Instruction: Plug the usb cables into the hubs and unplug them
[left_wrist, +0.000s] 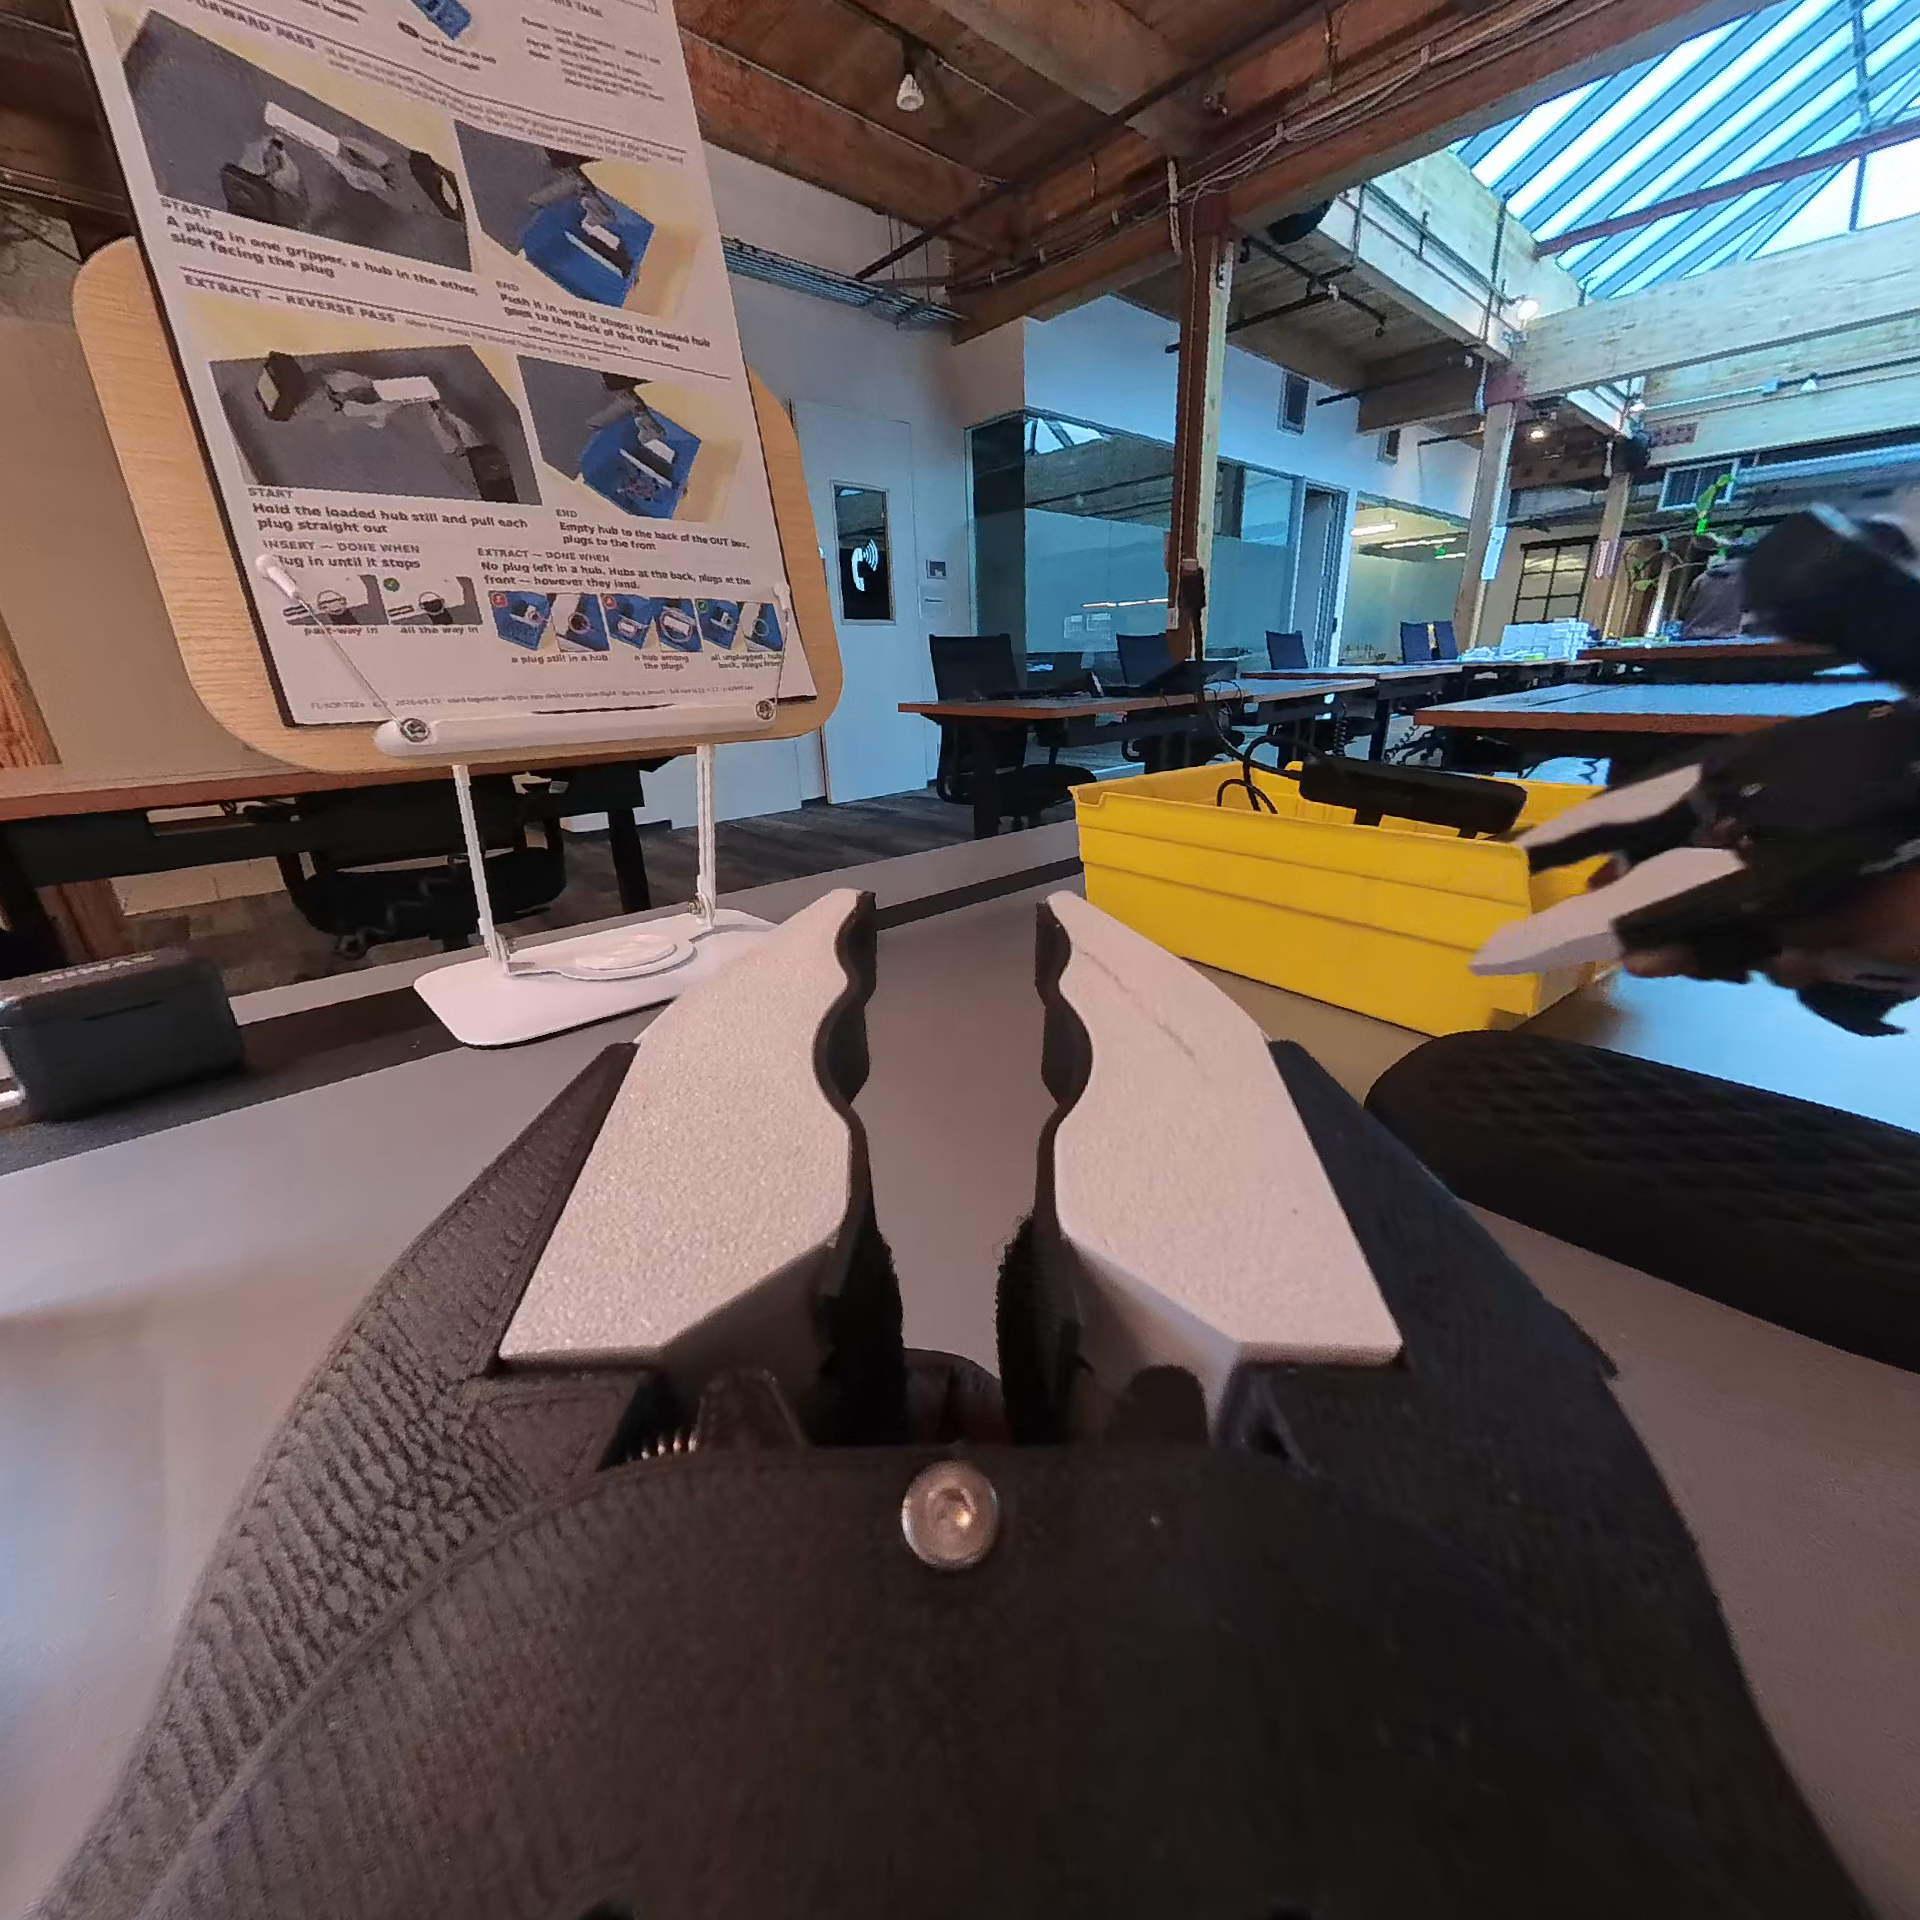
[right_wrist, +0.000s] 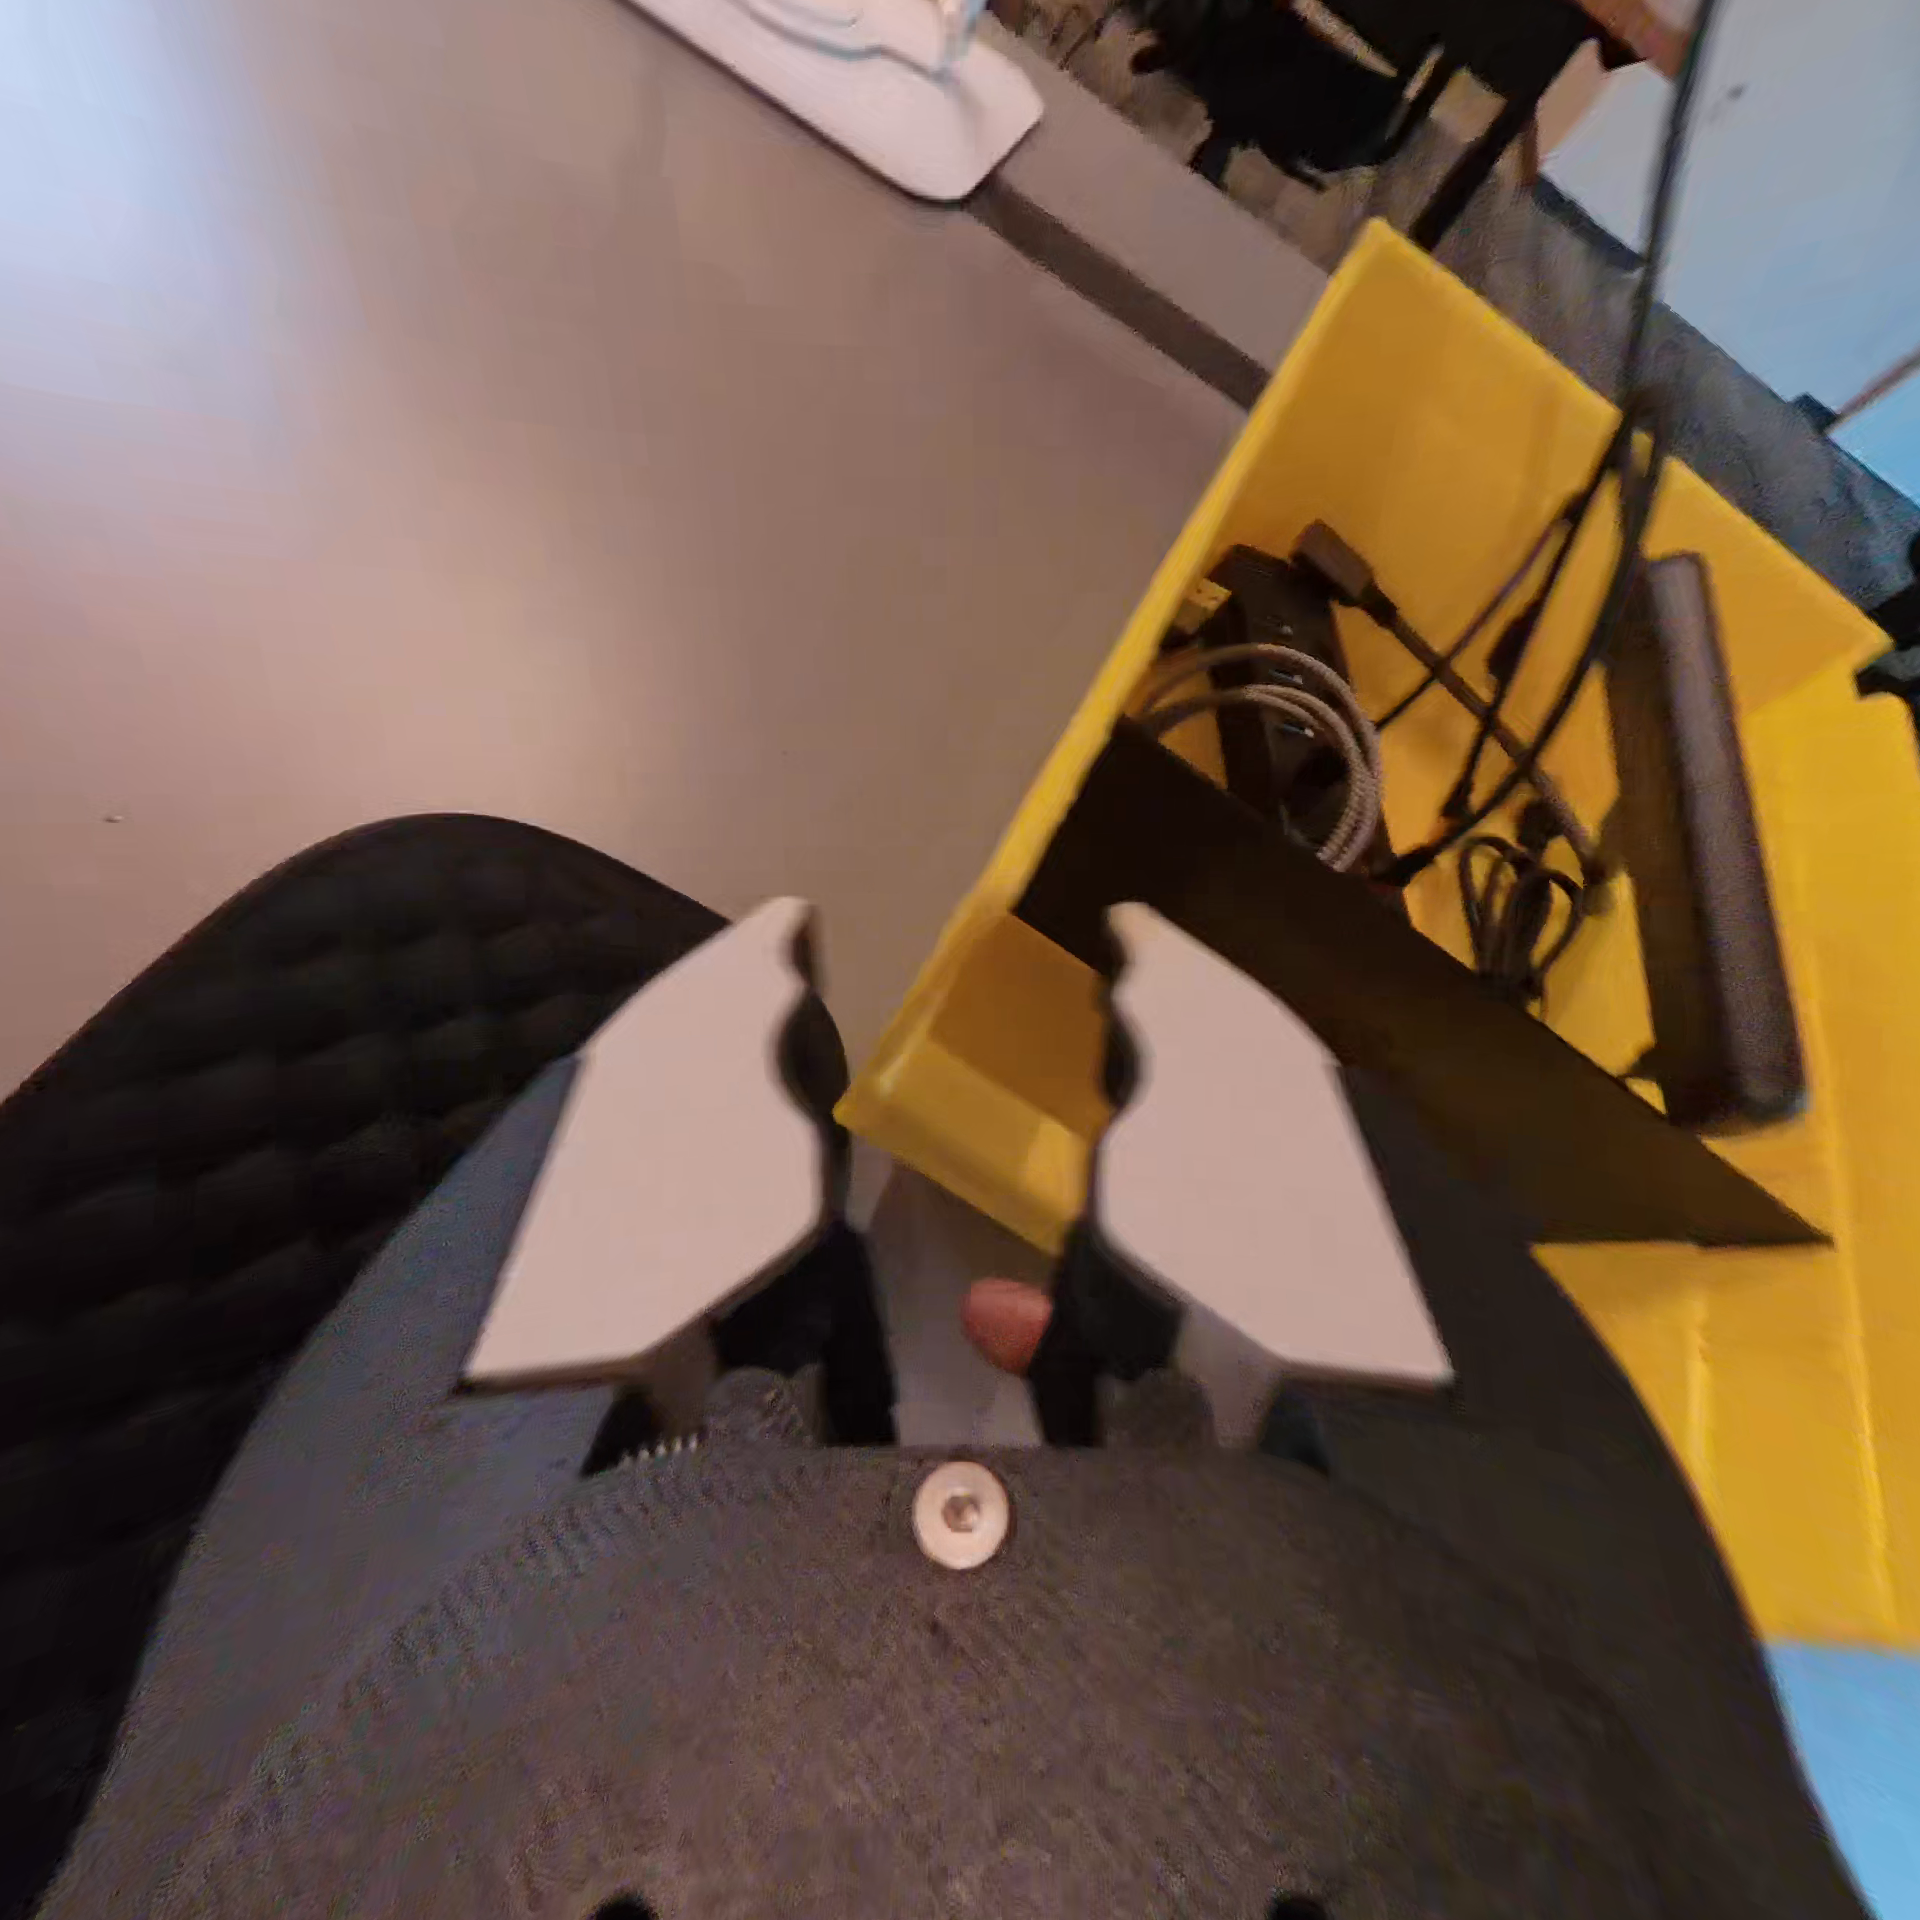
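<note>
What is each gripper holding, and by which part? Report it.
Nothing is held. The left gripper is open over the grey table; the right gripper is open near the yellow bin.

Bin (right_wrist: 1434, 416) sits on counter (left_wrist: 187, 1226), right of doc stand (left_wrist: 582, 966); hubs (right_wrist: 1704, 831) + cables (right_wrist: 1278, 717) lie in bin behind divider (right_wrist: 1351, 997). Mat (left_wrist: 1662, 1153) before bin.

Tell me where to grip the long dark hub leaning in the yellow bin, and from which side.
Grip the long dark hub near its raised upper end, coming from above with the right gripper. It leans on the yellow bin wall, so that end probably stands clear of the cables; close across its narrow width.
</note>
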